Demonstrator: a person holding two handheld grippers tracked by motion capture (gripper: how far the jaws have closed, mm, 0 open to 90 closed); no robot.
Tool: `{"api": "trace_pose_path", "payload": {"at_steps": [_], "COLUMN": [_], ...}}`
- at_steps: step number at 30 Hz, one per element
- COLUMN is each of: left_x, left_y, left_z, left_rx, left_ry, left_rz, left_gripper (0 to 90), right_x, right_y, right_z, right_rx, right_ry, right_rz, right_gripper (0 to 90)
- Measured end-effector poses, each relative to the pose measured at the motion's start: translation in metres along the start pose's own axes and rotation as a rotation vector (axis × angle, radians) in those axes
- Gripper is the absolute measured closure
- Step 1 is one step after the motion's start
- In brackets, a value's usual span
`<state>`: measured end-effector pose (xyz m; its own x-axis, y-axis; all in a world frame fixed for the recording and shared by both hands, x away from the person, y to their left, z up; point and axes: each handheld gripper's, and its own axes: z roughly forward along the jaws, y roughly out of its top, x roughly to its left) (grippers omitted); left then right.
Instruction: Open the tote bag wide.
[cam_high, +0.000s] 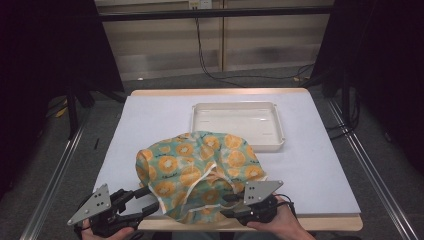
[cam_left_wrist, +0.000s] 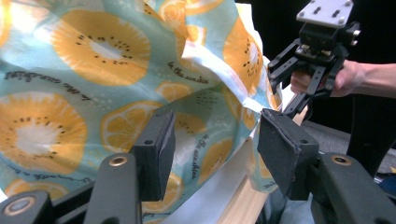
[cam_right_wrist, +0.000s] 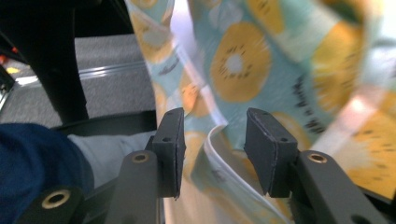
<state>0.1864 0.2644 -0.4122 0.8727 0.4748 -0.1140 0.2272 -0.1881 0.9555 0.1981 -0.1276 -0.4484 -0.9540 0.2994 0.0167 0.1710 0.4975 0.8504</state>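
Where the fruit-print cloth (cam_high: 200, 172) droops over the table's near edge, both claws sit at its hem: the left gripper (cam_high: 145, 200) spread at the left corner, the right gripper (cam_high: 231, 204) spread astride a white-piped fold, neither pinching. Beyond the heap lies the white tray (cam_high: 278, 125).

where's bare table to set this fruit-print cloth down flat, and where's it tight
Bare table runs left of the white tray, from the far edge down to the cloth. A narrower strip lies right of the tray and the cloth. The near edge is crowded: the cloth overhangs it, with the left gripper and right gripper alongside.
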Motion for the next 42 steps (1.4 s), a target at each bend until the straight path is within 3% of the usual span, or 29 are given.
{"api": "trace_pose_path", "payload": {"at_steps": [3,7,8,11,13,15,16,21,24,31,37,42], "left_x": [-0.001,0.001,0.001,0.000,0.000,0.001,0.001,0.001,-0.001,-0.006,-0.005,-0.005], "left_y": [0.001,0.000,0.001,0.003,0.003,0.004,0.004,0.004,0.005,0.010,0.014,0.023], "left_z": [0.000,0.000,-0.001,-0.001,-0.001,-0.002,-0.002,-0.001,0.001,0.002,0.002,0.001], "left_rx": [0.000,-0.004,-0.004,-0.010,-0.007,-0.009,-0.013,-0.008,-0.018,-0.026,-0.048,-0.042], "left_ry": [-0.001,-0.003,-0.008,-0.013,-0.010,-0.013,-0.013,-0.011,-0.026,-0.058,-0.047,-0.023], "left_rz": [0.003,-0.012,-0.015,-0.012,-0.003,0.001,-0.009,-0.014,-0.024,0.000,-0.002,0.022], "left_gripper": [46.0,46.0,46.0,46.2,46.2,46.2,46.2,46.2,49.7,53.7,50.0,47.7], "right_x": [0.000,0.000,0.001,0.002,0.002,0.003,0.003,-0.003,-0.008,-0.029,-0.043,-0.059], "right_y": [-0.002,-0.004,-0.004,-0.004,-0.002,0.006,0.006,0.018,0.032,0.052,0.065,0.077], "right_z": [0.003,0.006,0.009,0.010,0.008,-0.002,-0.002,-0.022,-0.045,-0.057,-0.061,-0.068], "right_rx": [0.014,0.038,0.067,0.073,0.058,0.001,0.001,-0.099,-0.189,-0.255,-0.303,-0.340], "right_ry": [0.026,0.049,0.058,0.088,0.085,0.068,0.068,0.044,-0.017,-0.078,-0.101,-0.141], "right_rz": [0.013,0.014,0.007,0.017,0.018,0.020,0.020,0.028,0.031,0.025,0.024,0.033], "right_gripper": [57.8,65.4,72.1,87.8,90.0,90.0,90.0,90.0,90.0,90.0,90.0,90.0]}}
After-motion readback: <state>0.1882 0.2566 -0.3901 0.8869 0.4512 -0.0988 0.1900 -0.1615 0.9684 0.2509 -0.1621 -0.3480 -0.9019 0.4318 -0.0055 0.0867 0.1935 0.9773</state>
